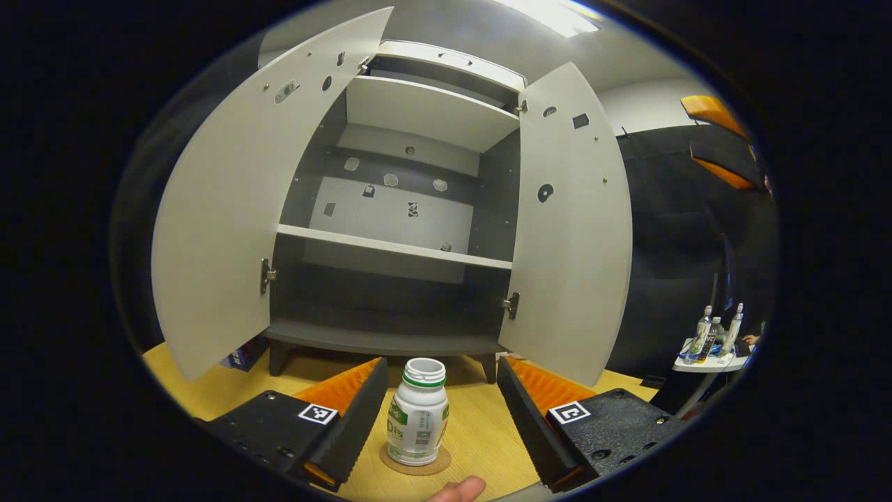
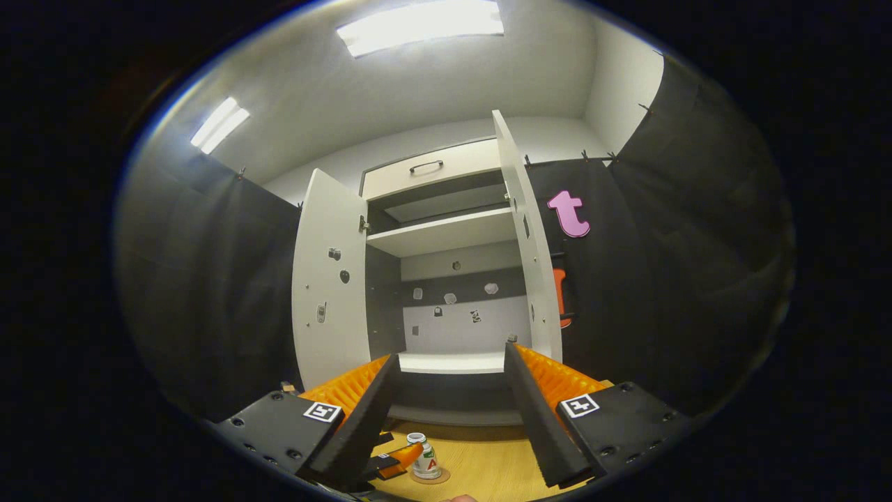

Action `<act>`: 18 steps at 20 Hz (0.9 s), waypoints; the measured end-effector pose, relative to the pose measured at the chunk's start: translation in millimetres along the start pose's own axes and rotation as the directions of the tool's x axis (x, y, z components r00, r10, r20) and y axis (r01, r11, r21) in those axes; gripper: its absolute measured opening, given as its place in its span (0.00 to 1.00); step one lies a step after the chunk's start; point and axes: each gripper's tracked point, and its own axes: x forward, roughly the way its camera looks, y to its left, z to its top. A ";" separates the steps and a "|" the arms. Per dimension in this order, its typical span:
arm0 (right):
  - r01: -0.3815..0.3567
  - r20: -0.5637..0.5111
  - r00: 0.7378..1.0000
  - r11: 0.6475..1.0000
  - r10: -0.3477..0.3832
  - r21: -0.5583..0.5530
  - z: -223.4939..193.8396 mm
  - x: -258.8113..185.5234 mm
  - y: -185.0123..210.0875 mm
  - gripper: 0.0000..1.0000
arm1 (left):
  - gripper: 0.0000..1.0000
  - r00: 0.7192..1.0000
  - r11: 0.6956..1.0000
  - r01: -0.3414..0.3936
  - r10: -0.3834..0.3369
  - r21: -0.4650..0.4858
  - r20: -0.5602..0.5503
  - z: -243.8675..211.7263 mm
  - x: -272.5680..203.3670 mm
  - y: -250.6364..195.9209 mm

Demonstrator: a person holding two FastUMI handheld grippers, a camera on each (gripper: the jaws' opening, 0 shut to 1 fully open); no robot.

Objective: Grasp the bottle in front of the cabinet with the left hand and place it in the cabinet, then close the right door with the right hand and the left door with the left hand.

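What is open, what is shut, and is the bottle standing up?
Bottle: upright on a round coaster, cap on, not yet grasped.
Left door: open.
Right door: open.
Cabinet: shelves bare.
Drawer: shut.
Left gripper: open around the bottle.
Right gripper: open, holding nothing.

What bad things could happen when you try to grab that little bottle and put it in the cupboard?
1. The bottle stands on a small round coaster between the open fingers of the left gripper. If one finger touches first, the bottle might tip or slide.
2. The bottle's top looks open, so tipping could spill anything inside.
3. Both cabinet doors hang wide open; the bottle or gripper could bump the right door or the shelf going in.
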 end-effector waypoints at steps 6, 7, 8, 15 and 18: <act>0.002 -0.030 1.000 1.000 -0.001 0.024 -15.0 7.9 -12.7 0.98 | 0.95 0.997 0.998 -0.044 0.041 -0.044 -0.072 -57.1 21.1 12.3; 0.008 -0.031 0.999 1.000 -0.008 0.017 -16.9 8.8 -14.2 0.98 | 0.95 0.995 0.997 -0.053 0.049 -0.047 -0.081 -65.0 23.4 16.5; 0.015 -0.029 0.999 1.000 -0.014 0.009 -17.6 10.5 -15.0 0.98 | 0.95 0.994 0.997 -0.058 0.054 -0.049 -0.092 -71.3 26.9 19.4; 0.018 -0.013 1.000 1.000 -0.017 0.001 -12.1 10.6 -8.9 0.98 | 0.95 0.985 0.996 -0.076 0.068 -0.042 -0.158 -103.9 30.0 26.1; 0.023 -0.007 1.000 1.000 -0.023 -0.010 -12.0 8.7 -8.0 0.98 | 0.91 0.989 0.995 -0.092 0.086 -0.040 -0.123 -97.6 29.2 33.0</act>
